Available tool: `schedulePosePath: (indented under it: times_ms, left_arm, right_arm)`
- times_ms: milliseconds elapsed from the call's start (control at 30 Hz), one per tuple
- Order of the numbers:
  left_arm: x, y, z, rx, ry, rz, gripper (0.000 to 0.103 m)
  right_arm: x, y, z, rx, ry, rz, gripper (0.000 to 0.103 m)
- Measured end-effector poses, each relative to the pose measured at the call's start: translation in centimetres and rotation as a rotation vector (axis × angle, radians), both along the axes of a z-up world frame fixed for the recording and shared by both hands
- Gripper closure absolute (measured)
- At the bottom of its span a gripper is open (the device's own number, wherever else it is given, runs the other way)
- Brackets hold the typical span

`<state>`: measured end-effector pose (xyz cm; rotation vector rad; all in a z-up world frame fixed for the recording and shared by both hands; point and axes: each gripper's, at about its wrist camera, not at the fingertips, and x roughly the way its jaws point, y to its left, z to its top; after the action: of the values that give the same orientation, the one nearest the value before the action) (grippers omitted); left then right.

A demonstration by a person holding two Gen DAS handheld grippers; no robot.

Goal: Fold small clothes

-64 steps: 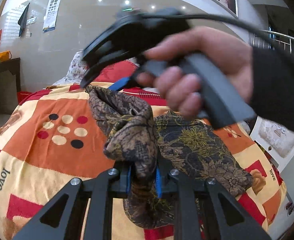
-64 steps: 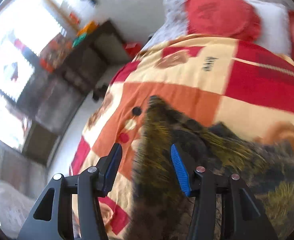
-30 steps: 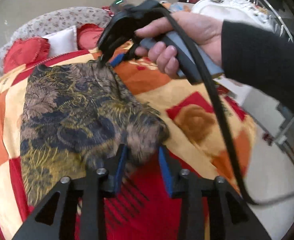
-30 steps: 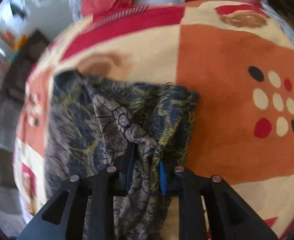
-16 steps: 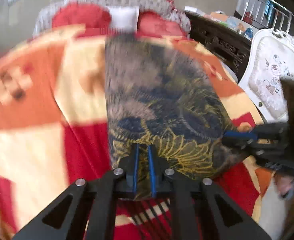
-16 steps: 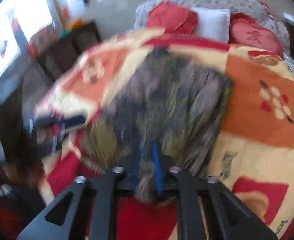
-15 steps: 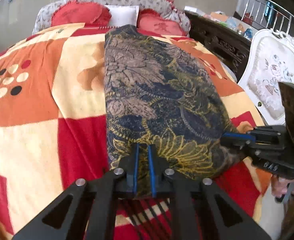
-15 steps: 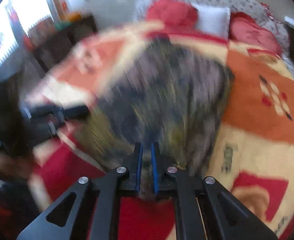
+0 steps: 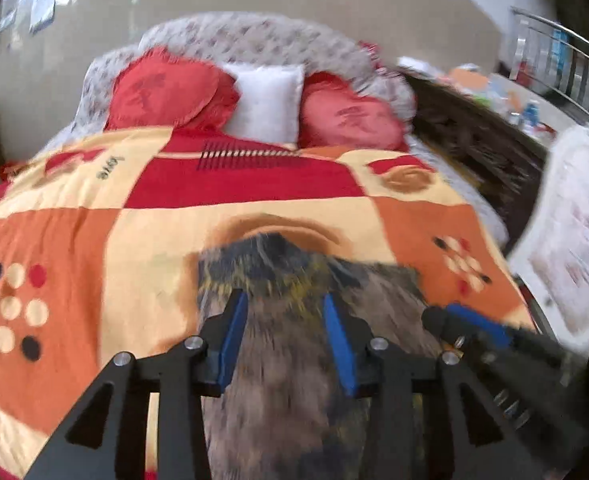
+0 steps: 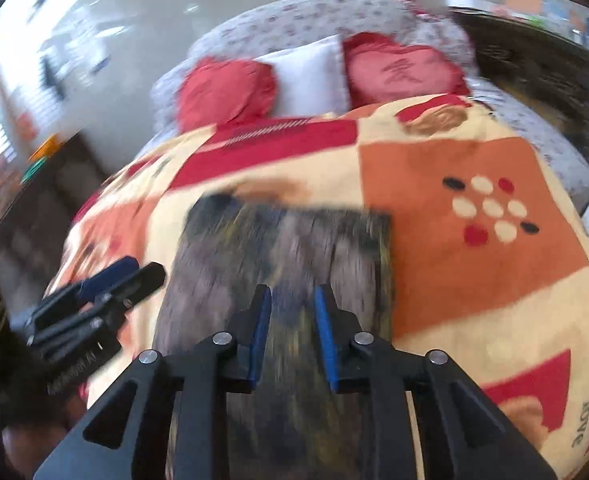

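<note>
Both my tongs are off the cloth now. My left tongs (image 9: 286,316) stand released, blue pads (image 9: 232,334) apart with nothing pressed between them; half a second back they were clenched tight on the near hem, and they have just been opening. Same story on my right tongs (image 10: 292,312): the jaws have just been opening, the gap is clear, and the fabric lies beneath them rather than in them.

The dark patterned garment (image 9: 294,360) sits on the bed's checked blanket (image 9: 74,240), folded into a much shorter block than before. A moment ago it ran long, up toward the pillows; now its far edge stops around the middle of the blanket, on the brown ring motif (the picture is smeared with motion, so I cannot tell how neat the fold is). From my right wrist view the garment (image 10: 286,248) reads as a rough rectangle with a fairly straight right side, next to the orange square with the dots.

In the left wrist view my right tongs poke in at the lower right, beside the garment's right edge. The red cushions (image 9: 166,92) and white pillow (image 9: 268,100) sit at the head of the bed, well apart from the garment.
</note>
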<state>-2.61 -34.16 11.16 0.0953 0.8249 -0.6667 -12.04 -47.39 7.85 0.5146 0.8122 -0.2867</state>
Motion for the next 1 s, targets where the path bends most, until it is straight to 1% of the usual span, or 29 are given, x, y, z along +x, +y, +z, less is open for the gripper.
schedulePosePath:
  times_ms: [33,100,133,167,200,233,267,467,600,633,667,700,733,767,800,833,867,900,933,967,1000]
  left_arm:
    - [1.8,-1.0,-1.3,0.03,0.04,0.019,0.061]
    - [3.3,-2.3,-4.0,0.109,0.069,0.041,0.061]
    - [3.8,-2.7,-6.3,0.131,0.092,0.028,0.06]
    - [3.3,-2.4,-7.0,0.109,0.054,0.028,0.06]
    - [2.8,-2.2,-7.3,0.104,0.011,0.032,0.06]
    - [2.2,-2.5,-7.6,0.12,-0.032,0.041,0.06]
    - [2.1,-2.7,-7.7,0.131,-0.042,0.047,0.06]
    - [2.1,-2.9,-8.0,0.131,-0.047,0.054,0.059]
    - [2.0,-3.1,-7.9,0.161,-0.061,0.053,0.059]
    - [2.0,-3.4,-7.6,0.179,-0.062,0.049,0.058]
    - [2.2,-3.7,-7.4,0.21,-0.045,0.036,0.057]
    - [2.4,-4.1,-7.0,0.238,-0.02,0.016,0.056]
    - [2.8,-4.1,-6.1,0.277,0.037,-0.024,0.055]
    - [2.8,-3.4,-5.0,0.261,0.082,-0.036,0.055]
    - [2.6,-2.6,-4.0,0.225,0.097,-0.041,0.055]
    - [1.9,-0.6,-2.2,0.155,0.082,-0.045,0.048]
    - [1.3,0.6,-1.4,0.129,0.058,-0.037,0.031]
    - [0.3,2.1,-0.6,0.113,0.024,-0.019,0.024]
    - [-1.2,3.8,-0.2,0.1,-0.012,-0.008,0.02]
    - [-2.0,4.6,-0.2,0.092,-0.018,-0.011,0.021]
    - [-3.2,5.5,-0.4,0.078,-0.007,-0.023,0.021]
  right_arm:
    - [1.0,-0.2,-0.8,0.004,0.025,-0.025,0.07]
    - [2.9,-1.2,-3.4,0.018,0.087,-0.053,0.07]
    - [3.9,-1.4,-5.6,-0.008,0.129,-0.065,0.07]
    - [4.1,-1.3,-7.0,-0.036,0.128,-0.055,0.07]
    - [3.7,-1.1,-7.9,-0.069,0.106,-0.04,0.07]
    - [3.5,-1.0,-8.3,-0.078,0.079,-0.035,0.07]
    - [3.4,-1.3,-8.2,-0.066,0.066,-0.037,0.069]
    - [3.0,-2.8,-9.0,0.028,0.019,-0.031,0.068]
    - [2.6,-2.7,-9.3,0.045,0.009,-0.032,0.068]
    - [2.7,-2.7,-9.3,0.04,0.013,-0.032,0.068]
    - [2.7,-2.6,-9.2,0.031,0.022,-0.032,0.068]
    - [3.0,-2.4,-9.0,0.021,0.038,-0.026,0.066]
    - [3.2,-2.4,-8.8,0.015,0.063,-0.018,0.064]
    - [3.5,-2.4,-8.5,0.021,0.091,-0.001,0.063]
    - [3.7,-2.5,-7.5,0.019,0.153,0.058,0.063]
    - [3.2,-2.6,-6.1,0.001,0.16,0.062,0.063]
    - [2.2,-2.6,-4.8,-0.013,0.131,0.05,0.063]
    - [0.7,-2.3,-3.1,-0.042,0.084,0.039,0.063]
    - [-1.0,-1.8,-1.5,-0.077,0.039,0.037,0.063]
    - [-2.6,-1.2,-0.5,-0.087,0.007,0.041,0.062]
    - [-4.4,-0.3,0.1,-0.077,-0.006,0.05,0.061]
